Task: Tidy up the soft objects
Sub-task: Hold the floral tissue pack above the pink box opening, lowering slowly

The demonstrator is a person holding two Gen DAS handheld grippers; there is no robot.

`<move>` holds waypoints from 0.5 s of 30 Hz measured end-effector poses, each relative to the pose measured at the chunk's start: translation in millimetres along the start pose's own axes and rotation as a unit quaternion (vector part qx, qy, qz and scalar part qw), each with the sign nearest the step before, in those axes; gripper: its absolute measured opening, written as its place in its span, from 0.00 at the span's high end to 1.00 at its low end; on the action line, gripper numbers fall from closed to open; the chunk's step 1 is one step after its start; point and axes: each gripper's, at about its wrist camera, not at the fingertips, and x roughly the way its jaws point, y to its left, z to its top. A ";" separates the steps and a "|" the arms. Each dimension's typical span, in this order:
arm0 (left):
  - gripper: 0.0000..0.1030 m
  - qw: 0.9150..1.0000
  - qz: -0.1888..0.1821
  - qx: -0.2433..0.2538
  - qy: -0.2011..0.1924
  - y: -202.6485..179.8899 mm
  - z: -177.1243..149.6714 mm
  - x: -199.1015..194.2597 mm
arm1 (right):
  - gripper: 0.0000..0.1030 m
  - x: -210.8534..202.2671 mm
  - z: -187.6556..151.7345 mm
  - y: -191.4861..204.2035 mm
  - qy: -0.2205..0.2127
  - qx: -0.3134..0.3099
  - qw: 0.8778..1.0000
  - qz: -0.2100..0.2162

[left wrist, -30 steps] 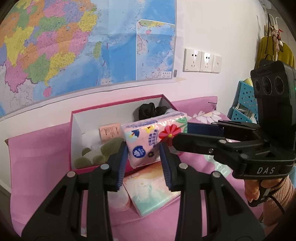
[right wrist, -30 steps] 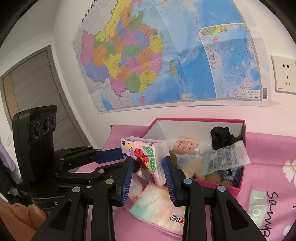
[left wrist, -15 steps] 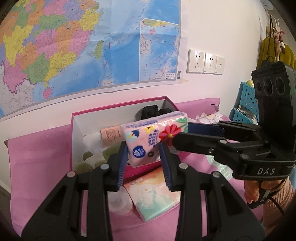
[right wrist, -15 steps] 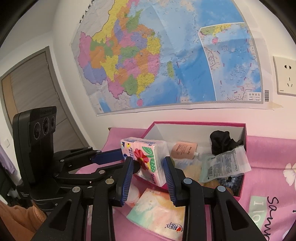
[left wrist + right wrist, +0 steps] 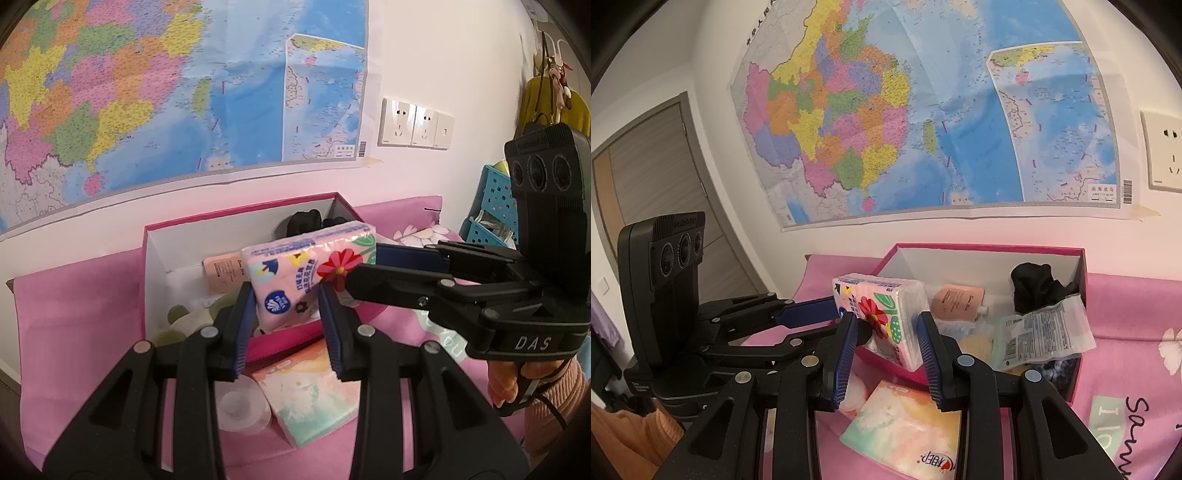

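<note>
Pink bedding carries an open pink box. Above the box's front edge, the left gripper and right gripper both clamp one flowered tissue pack, pinching opposite ends.

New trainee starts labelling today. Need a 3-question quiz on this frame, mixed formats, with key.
1. True or false: both grippers grip the pink tissue pack.
2. What lies on the pink cloth right below the held pack? A) pastel tissue pack B) black sock C) blue basket
3. Fill in: the black fabric sits inside the ____.

Key:
1. True: left gripper and right gripper both clamp it.
2. A, the pastel tissue pack.
3. Box.
</note>
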 end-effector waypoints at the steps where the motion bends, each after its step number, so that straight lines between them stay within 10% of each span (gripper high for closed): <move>1: 0.64 1.000 0.000 0.000 0.000 0.3 0.3 0.2 | 0.67 1.1 0.8 -0.7 -0.001 0.000 1.000 0.000; 15: 0.64 1.000 0.001 0.004 -0.002 3.4 5.1 3.8 | 0.67 6.6 5.3 -4.6 -0.001 0.001 1.000 0.001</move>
